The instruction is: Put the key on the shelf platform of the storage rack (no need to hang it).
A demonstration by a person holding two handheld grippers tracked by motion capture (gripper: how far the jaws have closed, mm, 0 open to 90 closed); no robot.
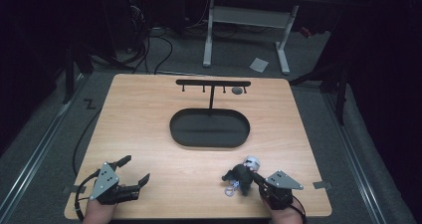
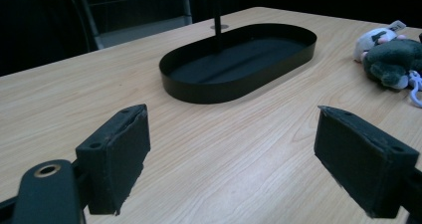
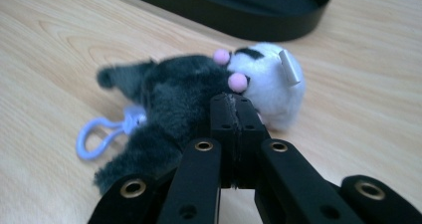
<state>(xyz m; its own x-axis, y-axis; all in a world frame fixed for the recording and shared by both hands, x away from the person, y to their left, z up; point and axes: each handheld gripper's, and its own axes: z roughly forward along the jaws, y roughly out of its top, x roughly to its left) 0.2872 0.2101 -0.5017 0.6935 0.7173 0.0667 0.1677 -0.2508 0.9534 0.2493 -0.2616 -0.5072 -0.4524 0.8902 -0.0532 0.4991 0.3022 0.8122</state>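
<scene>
Your right gripper [image 3: 233,102] is pinched on a fuzzy grey-and-white plush [image 3: 199,92] with a lilac loop [image 3: 94,137], lying on the wood table [image 1: 149,134] near the black oval tray [image 1: 209,128]. Your left gripper [image 2: 231,159] rests wide apart, felt-faced pads [image 2: 122,157] empty.

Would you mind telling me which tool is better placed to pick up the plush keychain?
The right tool: its jaws are shut against the plush keychain, while the open left tool sits far off.
</scene>
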